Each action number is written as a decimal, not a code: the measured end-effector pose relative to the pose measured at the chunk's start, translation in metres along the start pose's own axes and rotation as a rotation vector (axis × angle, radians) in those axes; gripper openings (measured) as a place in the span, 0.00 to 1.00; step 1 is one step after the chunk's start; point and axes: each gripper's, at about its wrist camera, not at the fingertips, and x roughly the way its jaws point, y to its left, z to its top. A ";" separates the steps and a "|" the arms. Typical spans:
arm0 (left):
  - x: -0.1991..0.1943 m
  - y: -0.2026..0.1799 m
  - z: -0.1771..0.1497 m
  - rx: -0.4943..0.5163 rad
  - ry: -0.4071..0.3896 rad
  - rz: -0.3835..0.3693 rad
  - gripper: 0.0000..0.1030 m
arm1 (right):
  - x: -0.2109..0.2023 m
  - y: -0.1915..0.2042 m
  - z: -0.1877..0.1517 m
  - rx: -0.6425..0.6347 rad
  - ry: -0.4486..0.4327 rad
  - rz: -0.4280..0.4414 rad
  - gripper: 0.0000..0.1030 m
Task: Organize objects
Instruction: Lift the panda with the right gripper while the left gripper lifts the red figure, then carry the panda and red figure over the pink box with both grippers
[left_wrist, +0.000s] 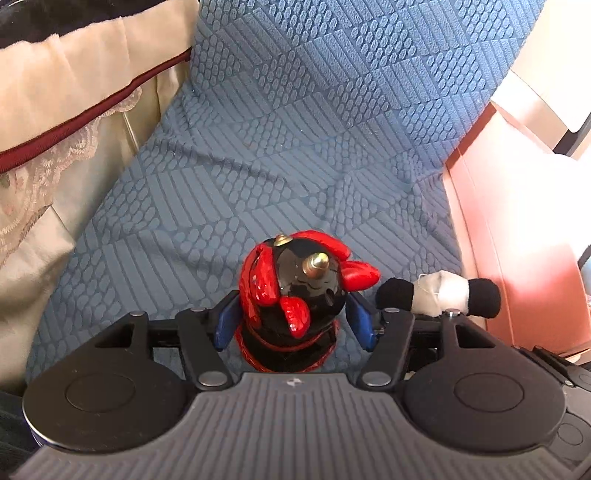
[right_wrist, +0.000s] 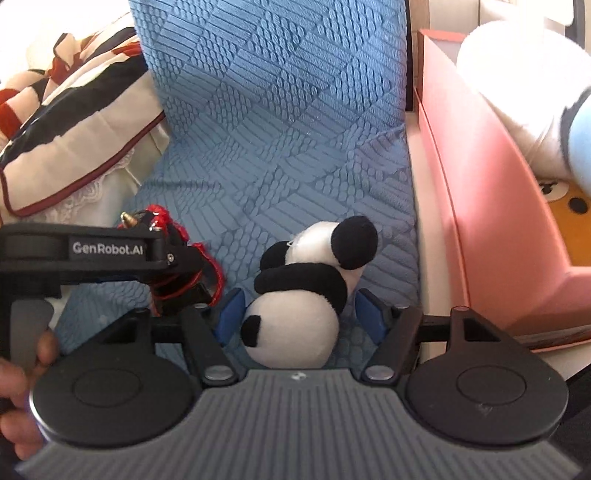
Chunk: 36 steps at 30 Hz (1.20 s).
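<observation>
A black and red toy figure (left_wrist: 291, 291) with gold horns stands on the blue sofa seat between the blue pads of my left gripper (left_wrist: 293, 321). The jaws stand just beside it on both sides; I cannot tell whether they press it. A plush panda (right_wrist: 299, 299) lies on the seat between the pads of my right gripper (right_wrist: 299, 317), with small gaps on both sides, so that gripper is open. The panda's limbs also show in the left wrist view (left_wrist: 439, 291). The left gripper and the figure (right_wrist: 166, 251) also show in the right wrist view.
A pink open box (right_wrist: 480, 206) stands at the right of the blue sofa seat (right_wrist: 295, 147), holding a white and blue plush (right_wrist: 535, 110) and an orange item. A cream cushion (left_wrist: 74, 92) with dark red piping lies at the left.
</observation>
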 end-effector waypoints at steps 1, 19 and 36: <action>0.000 0.000 0.000 0.002 -0.003 0.001 0.65 | 0.002 0.000 0.000 0.009 0.003 0.004 0.64; 0.000 -0.008 0.002 0.023 -0.058 0.003 0.61 | -0.020 0.000 0.006 -0.030 -0.012 -0.021 0.56; -0.058 -0.046 0.021 -0.013 -0.084 -0.147 0.61 | -0.092 -0.011 0.029 0.011 -0.070 0.008 0.56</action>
